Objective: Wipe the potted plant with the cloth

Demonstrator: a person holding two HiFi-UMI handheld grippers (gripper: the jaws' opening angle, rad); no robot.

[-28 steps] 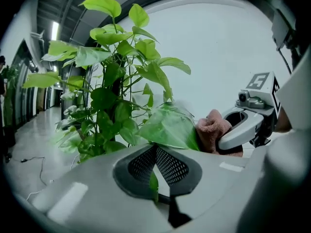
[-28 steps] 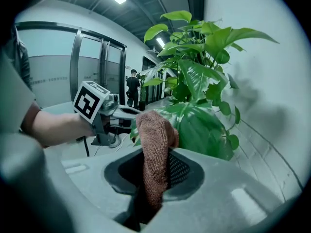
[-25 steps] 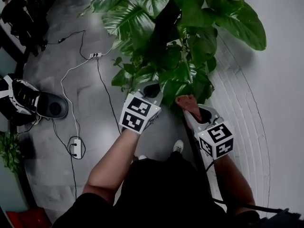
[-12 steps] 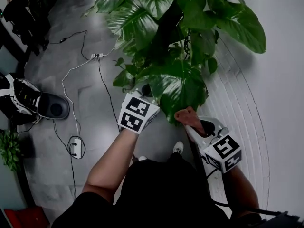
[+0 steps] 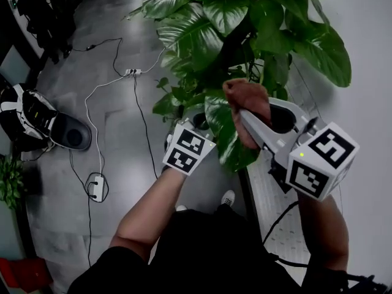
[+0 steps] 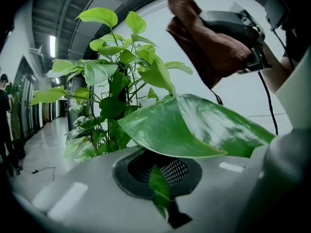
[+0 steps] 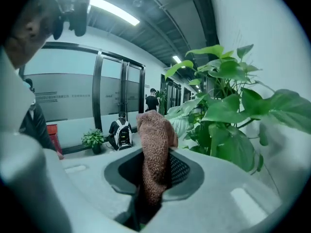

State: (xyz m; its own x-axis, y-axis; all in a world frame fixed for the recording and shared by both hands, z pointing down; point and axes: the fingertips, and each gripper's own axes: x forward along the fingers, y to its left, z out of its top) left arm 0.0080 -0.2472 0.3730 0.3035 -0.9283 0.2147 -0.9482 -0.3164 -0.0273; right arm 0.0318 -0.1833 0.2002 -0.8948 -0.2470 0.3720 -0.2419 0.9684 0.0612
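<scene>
Showing, head view: potted plant (image 5: 245, 35) at top, beside white wall (image 5: 367, 17); brown cloth (image 5: 248, 100) held by right gripper (image 5: 245, 112) just above large leaf (image 5: 226, 133); left gripper (image 5: 195, 120) tucked under foliage.
Left gripper view: jaws closed on leaf base, blade spread out.
Right gripper view: jaws clamped on cloth, cloth upright, plant at right.

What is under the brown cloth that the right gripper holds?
A large green leaf lies below the cloth, with a gap between them in the left gripper view. The left gripper pinches a green strip under that leaf. Foliage hides the pot.
</scene>
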